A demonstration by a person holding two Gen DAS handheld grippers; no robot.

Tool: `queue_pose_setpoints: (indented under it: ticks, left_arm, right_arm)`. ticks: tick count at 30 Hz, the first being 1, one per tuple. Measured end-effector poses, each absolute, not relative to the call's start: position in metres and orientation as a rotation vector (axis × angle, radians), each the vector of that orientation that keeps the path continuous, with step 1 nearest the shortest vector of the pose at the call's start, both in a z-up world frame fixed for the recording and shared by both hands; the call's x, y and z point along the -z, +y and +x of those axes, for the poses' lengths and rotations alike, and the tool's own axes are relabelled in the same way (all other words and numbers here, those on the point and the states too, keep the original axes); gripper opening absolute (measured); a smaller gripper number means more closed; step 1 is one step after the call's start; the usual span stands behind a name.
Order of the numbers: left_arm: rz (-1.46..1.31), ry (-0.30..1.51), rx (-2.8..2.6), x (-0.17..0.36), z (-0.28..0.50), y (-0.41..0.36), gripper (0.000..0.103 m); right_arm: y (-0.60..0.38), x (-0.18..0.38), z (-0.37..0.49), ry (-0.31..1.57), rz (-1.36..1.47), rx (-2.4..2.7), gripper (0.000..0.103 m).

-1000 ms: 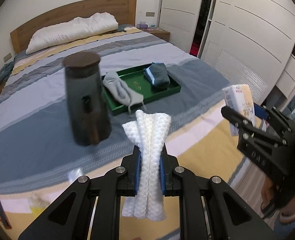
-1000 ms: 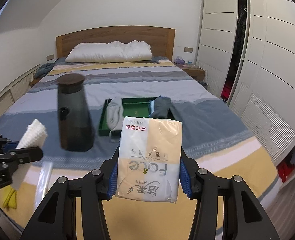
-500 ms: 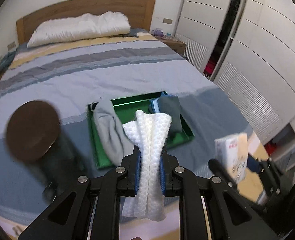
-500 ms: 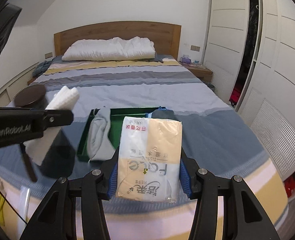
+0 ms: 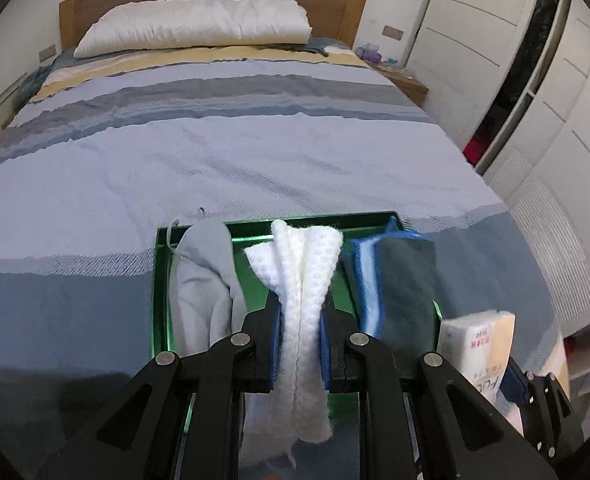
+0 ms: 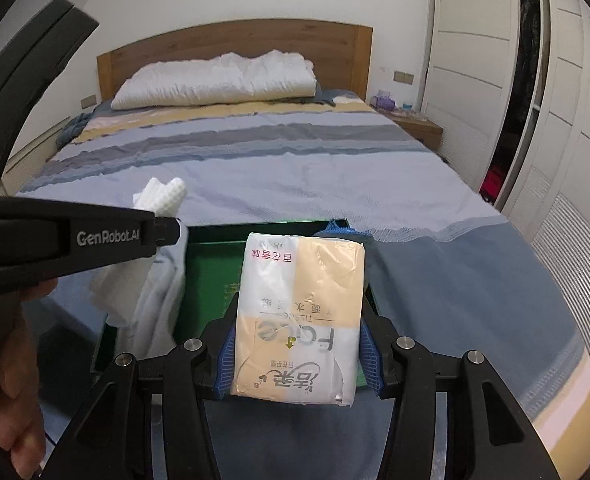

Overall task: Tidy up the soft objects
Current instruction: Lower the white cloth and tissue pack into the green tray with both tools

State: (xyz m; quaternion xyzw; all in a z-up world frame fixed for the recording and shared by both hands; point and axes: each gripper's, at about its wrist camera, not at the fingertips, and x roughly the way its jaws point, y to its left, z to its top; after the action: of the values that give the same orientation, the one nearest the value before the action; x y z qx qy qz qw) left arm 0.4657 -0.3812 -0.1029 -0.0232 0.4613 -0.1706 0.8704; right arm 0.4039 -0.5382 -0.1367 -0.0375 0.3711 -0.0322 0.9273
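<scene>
Left tongs (image 5: 301,344) pinch my white cloth (image 5: 301,280), right tongs (image 6: 295,360) clamp the tissue pack (image 6: 299,320). Both hang over the green tray (image 5: 161,280); next I lower them into its free middle

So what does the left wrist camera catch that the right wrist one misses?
Only the left wrist view shows the dark grey and blue folded cloth lying at the right of the tray, plain and uncovered, and the left tongs from behind, clamped on the white knitted cloth.

Only the right wrist view shows a hand holding the left tool, and the printed face of the tissue pack in the right tongs.

Both show the green tray, the light grey garment, the white pillow, the striped bedspread and the wardrobe doors.
</scene>
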Motion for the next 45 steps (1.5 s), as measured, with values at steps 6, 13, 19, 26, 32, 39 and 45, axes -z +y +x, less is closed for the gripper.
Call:
queue_pose_setpoints:
  ticks: [6, 13, 19, 26, 32, 39, 45]
  left_arm:
    - [-0.062, 1.001, 0.343, 0.129, 0.491, -0.394, 0.013]
    - [-0.056, 1.022, 0.329, 0.147, 0.505, -0.402, 0.013]
    - [-0.074, 1.036, 0.303, 0.156, 0.516, -0.402, 0.013]
    - [-0.088, 1.077, 0.295, 0.17, 0.529, -0.404, 0.013]
    - [-0.063, 1.071, 0.298, 0.171, 0.531, -0.41, 0.013]
    - [-0.053, 1.085, 0.277, 0.179, 0.534, -0.409, 0.014]
    - [-0.054, 1.1, 0.277, 0.186, 0.533, -0.407, 0.014]
  right_arm:
    - [-0.544, 0.163, 0.445, 0.812, -0.102, 0.059, 0.05]
    - [-0.538, 0.176, 0.455, 0.834, -0.11, 0.023, 0.05]
    - [-0.539, 0.184, 0.464, 0.852, -0.106, 0.03, 0.05]
    - [-0.538, 0.192, 0.461, 0.865, -0.099, 0.035, 0.05]
    - [-0.538, 0.198, 0.464, 0.869, -0.099, 0.025, 0.05]
    - [-0.539, 0.2, 0.466, 0.879, -0.116, 0.033, 0.05]
    - [-0.54, 0.202, 0.469, 0.88, -0.129, 0.046, 0.05]
